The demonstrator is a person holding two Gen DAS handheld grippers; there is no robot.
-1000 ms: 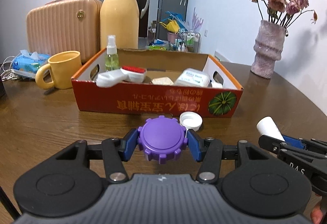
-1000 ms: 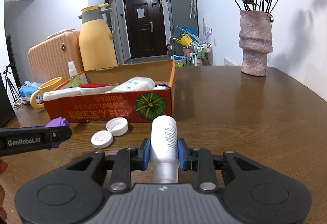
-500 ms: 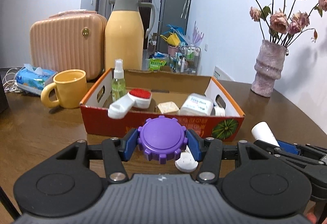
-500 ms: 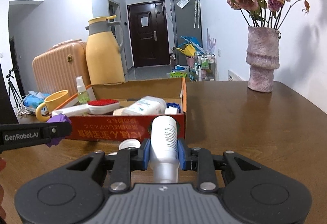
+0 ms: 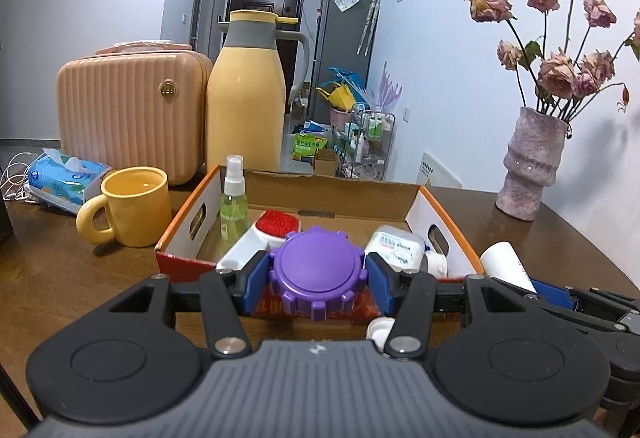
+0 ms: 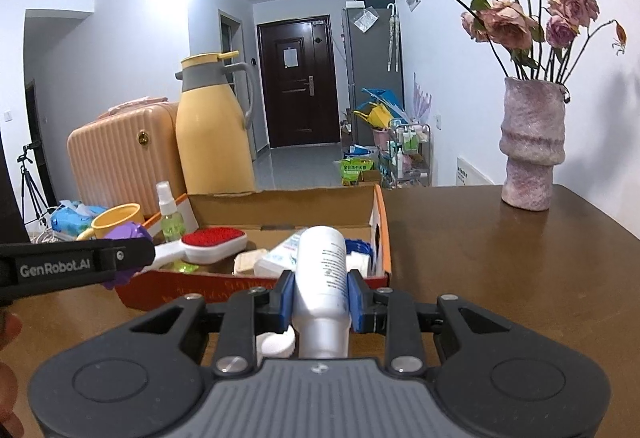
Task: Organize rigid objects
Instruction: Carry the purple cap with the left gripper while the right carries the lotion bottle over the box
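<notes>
Between the blue pads of the left gripper [image 5: 317,275], a purple lid [image 5: 317,272] is sitting tight. Beside it, the right gripper [image 6: 321,296] is squeezing a white bottle [image 6: 322,280] — both are hanging at the near edge of the orange box [image 5: 446,226]. Inside, a red brush [image 6: 212,244] and a green spray bottle [image 5: 233,206] are resting. Farther back, a yellow mug [image 5: 130,206] and a yellow jug [image 5: 246,94] are standing on the table [image 6: 500,258].

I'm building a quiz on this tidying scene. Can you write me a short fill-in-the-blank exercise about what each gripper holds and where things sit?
1. The left gripper is shut on a ____ gear-shaped lid.
2. The right gripper is shut on a white ____.
3. The green spray bottle stands inside the cardboard ____.
4. The vase holds dried ____.

Missing words: purple; bottle; box; roses
</notes>
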